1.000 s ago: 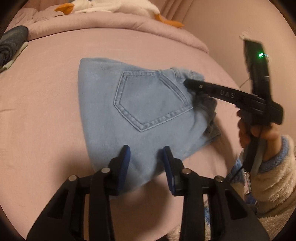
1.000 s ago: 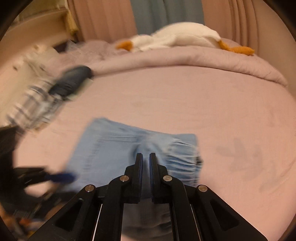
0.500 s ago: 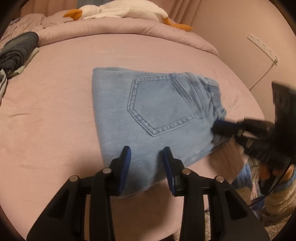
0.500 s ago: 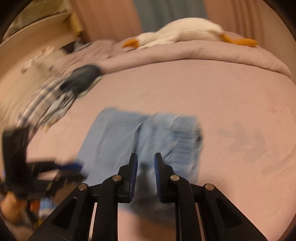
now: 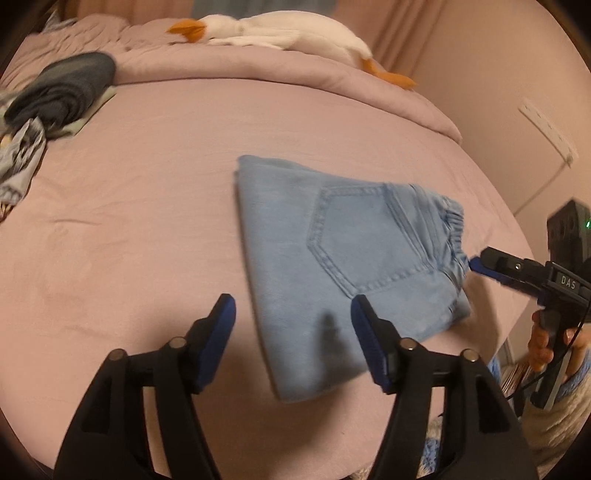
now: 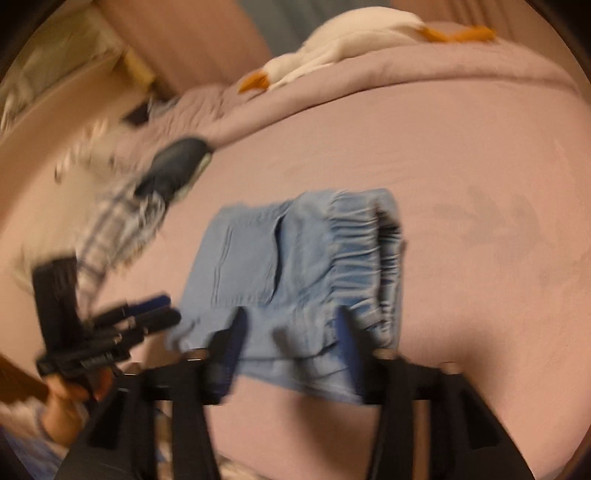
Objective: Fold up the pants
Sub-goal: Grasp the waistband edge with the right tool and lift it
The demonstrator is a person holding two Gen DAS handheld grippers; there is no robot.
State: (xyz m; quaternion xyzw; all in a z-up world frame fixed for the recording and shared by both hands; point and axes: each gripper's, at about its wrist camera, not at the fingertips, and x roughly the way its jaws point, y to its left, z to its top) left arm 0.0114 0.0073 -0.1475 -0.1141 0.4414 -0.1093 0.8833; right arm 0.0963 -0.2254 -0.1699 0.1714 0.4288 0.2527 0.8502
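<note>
Left wrist view: light-blue denim pants [image 5: 347, 266], folded into a compact block with the back pocket up, lie on the pink bedsheet [image 5: 140, 206] well short of the white plush goose [image 5: 280, 33]; left gripper [image 5: 291, 332] hovers over the pants' near edge, jaws wide and empty, right gripper [image 5: 476, 264] just beside the elastic waistband. Right wrist view, blurred: right gripper [image 6: 291, 343] above the waistband end of the pants [image 6: 295, 266], jaws wide, nothing held. Judgement: fold looks near done; press edges flat, square the corners, avoid dragging layers apart.
</note>
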